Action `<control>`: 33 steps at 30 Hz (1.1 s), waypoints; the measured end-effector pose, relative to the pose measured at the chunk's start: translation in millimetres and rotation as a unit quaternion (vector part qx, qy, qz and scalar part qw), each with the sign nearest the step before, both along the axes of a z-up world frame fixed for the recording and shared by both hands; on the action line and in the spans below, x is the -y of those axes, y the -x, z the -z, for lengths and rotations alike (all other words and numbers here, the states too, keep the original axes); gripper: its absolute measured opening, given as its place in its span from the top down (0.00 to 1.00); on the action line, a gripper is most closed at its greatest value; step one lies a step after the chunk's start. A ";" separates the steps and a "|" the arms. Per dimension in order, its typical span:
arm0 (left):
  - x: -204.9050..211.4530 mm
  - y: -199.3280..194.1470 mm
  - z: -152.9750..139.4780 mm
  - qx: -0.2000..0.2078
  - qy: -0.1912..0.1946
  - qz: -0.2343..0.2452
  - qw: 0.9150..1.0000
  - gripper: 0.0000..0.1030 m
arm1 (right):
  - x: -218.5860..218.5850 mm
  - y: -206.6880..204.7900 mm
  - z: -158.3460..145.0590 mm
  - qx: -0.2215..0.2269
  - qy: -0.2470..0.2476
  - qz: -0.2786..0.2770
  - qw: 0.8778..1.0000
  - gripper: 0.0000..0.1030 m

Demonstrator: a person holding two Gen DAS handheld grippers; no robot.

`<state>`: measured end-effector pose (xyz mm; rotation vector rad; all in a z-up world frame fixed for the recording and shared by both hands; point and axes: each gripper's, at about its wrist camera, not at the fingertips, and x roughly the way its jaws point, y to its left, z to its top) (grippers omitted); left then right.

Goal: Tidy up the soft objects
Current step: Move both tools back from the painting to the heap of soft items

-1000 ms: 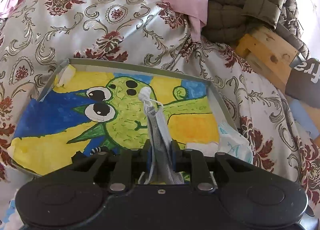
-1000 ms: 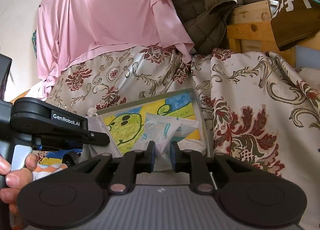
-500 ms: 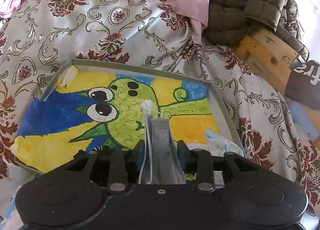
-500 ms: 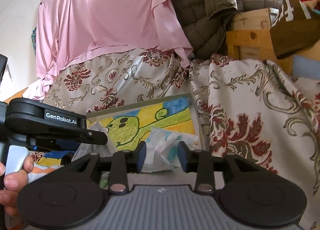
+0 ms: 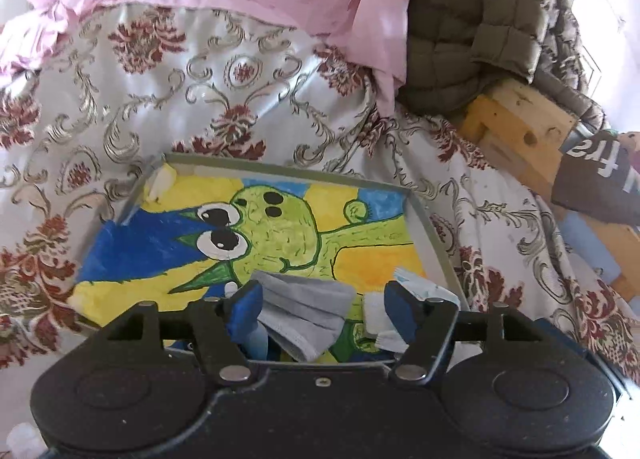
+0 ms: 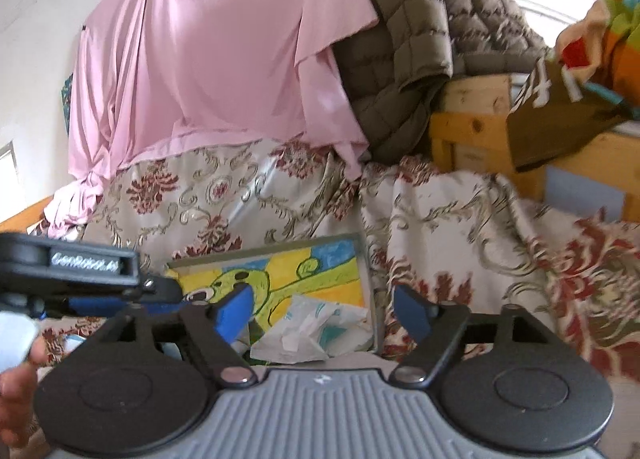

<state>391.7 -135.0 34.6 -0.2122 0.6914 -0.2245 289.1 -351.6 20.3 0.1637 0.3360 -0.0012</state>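
Observation:
A grey-rimmed tray with a yellow, blue and green cartoon painting on its floor lies on a floral cloth. A grey face mask lies on the tray's near part, loose between the spread fingers of my open left gripper. A white and teal plastic wrapper lies at the tray's near right corner, between the spread fingers of my open right gripper. The wrapper's edge also shows in the left wrist view. The left gripper's body shows at the left of the right wrist view.
A floral cloth covers the surface around the tray. A pink sheet and an olive quilted jacket hang behind. A wooden frame and a brown printed box stand at the right.
Both grippers have opened. The grey mask has dropped from the left gripper onto the tray, and the wrapper has dropped from the right gripper into the tray's corner.

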 end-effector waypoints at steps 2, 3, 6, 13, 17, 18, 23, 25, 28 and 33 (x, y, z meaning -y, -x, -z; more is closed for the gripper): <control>-3.2 13.4 -4.7 0.008 0.005 -0.003 1.000 0.29 | 0.4 9.8 -7.4 0.008 0.005 0.005 1.000 0.15; -4.9 19.8 -6.6 0.011 0.007 -0.003 1.000 0.28 | 0.0 16.1 -11.5 0.013 0.008 0.006 1.000 0.14; -10.9 40.8 -12.9 0.020 0.010 -0.008 1.000 0.25 | -0.7 32.2 -21.7 0.025 0.011 0.007 1.000 0.10; -23.1 92.9 -32.0 0.047 0.018 -0.017 0.999 0.13 | -4.6 74.9 -40.1 0.057 0.012 0.014 0.998 0.00; -26.1 125.2 -44.4 0.077 0.013 -0.010 0.997 0.04 | -6.2 100.3 -43.7 0.065 0.008 0.020 0.998 0.00; -27.0 133.8 -47.4 0.084 0.011 -0.008 0.996 0.02 | -7.2 107.0 -44.0 0.066 0.008 0.023 0.998 0.00; -31.2 173.8 -55.2 0.113 0.000 -0.011 0.994 0.01 | -11.5 144.1 -41.2 0.071 0.006 0.036 0.997 0.00; -33.0 189.3 -54.1 0.121 -0.003 -0.012 0.993 0.01 | -12.4 159.3 -39.1 0.076 0.004 0.038 0.996 0.00; -37.0 215.2 -49.9 0.138 -0.011 -0.015 0.990 0.01 | -15.2 177.6 -36.3 0.080 0.002 0.038 0.996 0.00; -46.8 250.9 -38.4 0.148 -0.003 -0.029 0.989 0.01 | -25.9 202.0 -30.5 0.082 0.008 0.026 0.996 0.00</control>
